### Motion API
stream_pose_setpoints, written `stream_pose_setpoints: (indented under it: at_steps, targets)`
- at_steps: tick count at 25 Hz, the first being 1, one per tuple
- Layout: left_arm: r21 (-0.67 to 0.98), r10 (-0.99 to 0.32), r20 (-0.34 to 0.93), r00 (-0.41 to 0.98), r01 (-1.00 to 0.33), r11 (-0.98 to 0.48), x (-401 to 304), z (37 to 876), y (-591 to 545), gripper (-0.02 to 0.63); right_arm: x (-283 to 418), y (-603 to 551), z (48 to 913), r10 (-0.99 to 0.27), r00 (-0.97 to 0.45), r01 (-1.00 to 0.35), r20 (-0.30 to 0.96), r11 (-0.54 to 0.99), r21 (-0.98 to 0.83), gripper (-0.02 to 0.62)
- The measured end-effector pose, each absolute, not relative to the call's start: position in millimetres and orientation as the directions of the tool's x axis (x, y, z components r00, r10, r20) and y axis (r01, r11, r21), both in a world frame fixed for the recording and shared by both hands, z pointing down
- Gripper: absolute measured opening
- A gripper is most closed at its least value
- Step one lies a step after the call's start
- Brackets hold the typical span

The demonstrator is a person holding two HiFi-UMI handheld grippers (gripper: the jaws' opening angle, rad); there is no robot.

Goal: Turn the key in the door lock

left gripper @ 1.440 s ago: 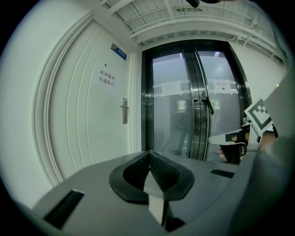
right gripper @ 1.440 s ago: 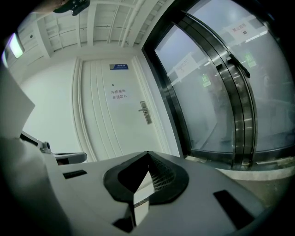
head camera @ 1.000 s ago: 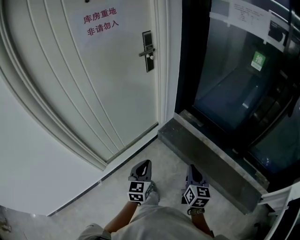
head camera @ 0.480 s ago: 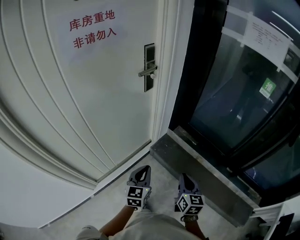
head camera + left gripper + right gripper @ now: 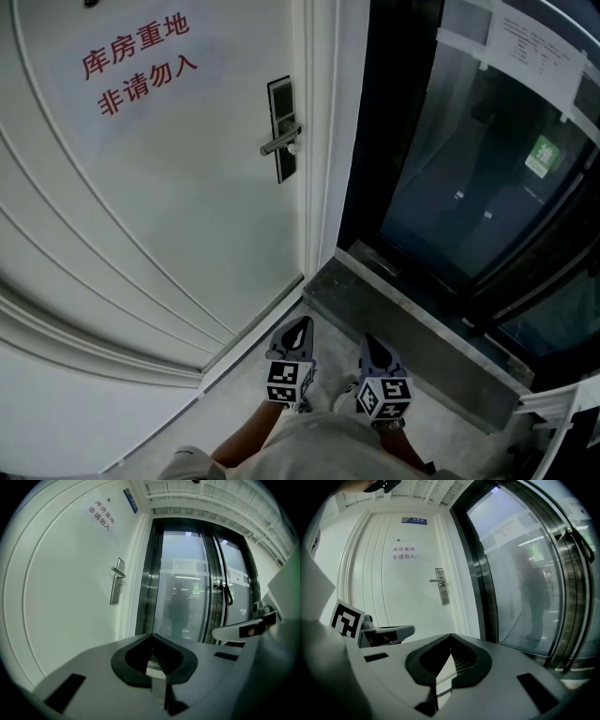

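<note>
Where grooves point(image 5: 122, 225) arc, white door point(image 5: 187, 112), metal lever point(image 5: 279, 142)

The door lock point(image 5: 281, 127) is a narrow, dark, upright plate close to the right edge of the white door point(image 5: 187, 216), at mid-height. Its silver lever handle point(image 5: 277, 142) lies roughly level and points away from that edge.

left gripper point(image 5: 296, 330) and right gripper point(image 5: 372, 347) side by side, jaws closed.
</note>
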State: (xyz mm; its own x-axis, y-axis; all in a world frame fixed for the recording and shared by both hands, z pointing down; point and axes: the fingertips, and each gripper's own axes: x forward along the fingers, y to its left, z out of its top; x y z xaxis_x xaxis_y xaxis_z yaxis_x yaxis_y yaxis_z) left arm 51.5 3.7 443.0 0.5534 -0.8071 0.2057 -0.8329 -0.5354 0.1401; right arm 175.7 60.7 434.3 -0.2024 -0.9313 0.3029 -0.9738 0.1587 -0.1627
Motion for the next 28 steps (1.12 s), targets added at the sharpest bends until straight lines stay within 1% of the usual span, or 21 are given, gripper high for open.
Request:
stream_pose_setpoints:
  at_steps: [4, 8, 13, 18, 22, 28]
  targets:
    - [0.133, -0.823, 0.218, 0.524, -0.851, -0.507, 57.3, 447.2, -10.8, 0.009, 187.8, 35.3, 438.6, -0.928, -0.227, -0.967, 0.296, 0.178, -0.184, 0.002]
    - [0.111, -0.861, 0.223, 0.457, -0.890, -0.443, 60.8, 446.4, -38.5, 0.009, 199.3, -5.9, 441.9, -0.911, -0.292, -0.951, 0.292, 0.243, -0.192, 0.002]
    - [0.098, -0.905, 0.204, 0.374, -0.927, -0.361, 78.4, 430.6, -79.9, 0.009, 223.9, -64.2, 427.8, -0.899, -0.355, -0.931, 0.257, 0.316, -0.182, 0.002]
    - [0.071, -0.924, 0.239, 0.297, -0.955, -0.288, 98.5, 429.1, -108.1, 0.009, 235.2, -107.2, 426.0, -0.812, -0.528, -0.848, 0.251, 0.486, -0.213, 0.002]
    - [0.046, -0.940, 0.245, 0.238, -0.971, -0.234, 112.5, 424.6, -124.2, 0.009, 249.0, -133.0, 421.6, -0.780, -0.580, -0.814, 0.234, 0.544, -0.205, 0.002]
    - [-0.004, -0.967, 0.210, 0.147, -0.989, -0.151, 120.1, 410.4, -135.8, 0.009, 249.3, -162.4, 426.1, -0.709, -0.666, -0.746, 0.233, 0.628, -0.221, 0.002]
